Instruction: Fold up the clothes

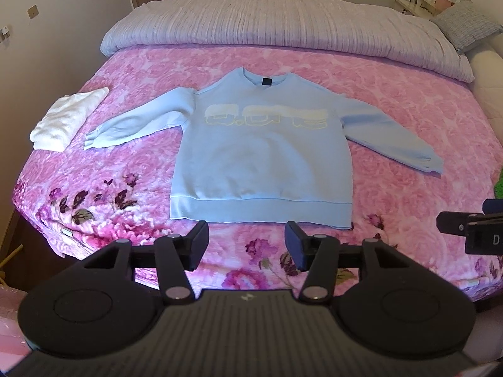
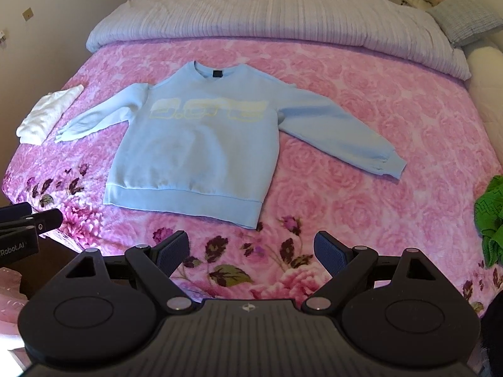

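A light blue sweatshirt with pale yellow lettering lies flat, face up, on the pink floral bedspread, sleeves spread out to both sides. It also shows in the right wrist view. My left gripper is open and empty, just short of the sweatshirt's hem. My right gripper is open and empty, near the bed's front edge, right of the hem corner. Each gripper shows at the edge of the other's view.
A folded white garment lies at the bed's left edge. A green garment lies at the right edge. A rolled grey duvet and a pillow lie at the head. A wall stands left of the bed.
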The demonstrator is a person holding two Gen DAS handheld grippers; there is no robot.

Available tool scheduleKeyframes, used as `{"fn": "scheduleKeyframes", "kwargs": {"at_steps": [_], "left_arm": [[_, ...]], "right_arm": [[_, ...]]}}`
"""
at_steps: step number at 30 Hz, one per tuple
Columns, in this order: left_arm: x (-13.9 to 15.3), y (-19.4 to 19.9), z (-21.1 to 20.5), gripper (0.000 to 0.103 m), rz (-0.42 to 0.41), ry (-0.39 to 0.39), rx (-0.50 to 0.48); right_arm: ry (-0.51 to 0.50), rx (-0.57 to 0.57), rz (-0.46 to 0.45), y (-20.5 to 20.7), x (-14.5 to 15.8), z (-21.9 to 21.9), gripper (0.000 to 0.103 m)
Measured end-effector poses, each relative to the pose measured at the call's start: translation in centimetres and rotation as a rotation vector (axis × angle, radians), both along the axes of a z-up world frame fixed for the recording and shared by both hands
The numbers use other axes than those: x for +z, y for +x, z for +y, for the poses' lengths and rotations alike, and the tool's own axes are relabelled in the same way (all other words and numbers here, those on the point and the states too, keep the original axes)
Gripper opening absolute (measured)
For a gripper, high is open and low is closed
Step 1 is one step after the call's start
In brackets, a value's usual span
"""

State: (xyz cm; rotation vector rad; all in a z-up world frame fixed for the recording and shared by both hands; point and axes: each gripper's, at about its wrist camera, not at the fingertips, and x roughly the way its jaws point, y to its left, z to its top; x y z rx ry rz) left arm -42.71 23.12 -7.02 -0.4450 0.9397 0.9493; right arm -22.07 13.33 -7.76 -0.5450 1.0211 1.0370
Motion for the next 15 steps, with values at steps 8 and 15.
{"fn": "scheduleKeyframes", "kwargs": {"at_steps": [8,15], "left_arm": [[-0.2,-0.5,0.9,0.049,0.006,-0.002,0.024],[-0.1,-1.3,2.0,0.049,0.013,0.007,0.061]], "right_arm": [[-0.004,0.031,0.012,-0.5,-0.3,1.4,0.089],[0.006,0.068,0.017,-1.0,-0.4,3.4,0.089]]}}
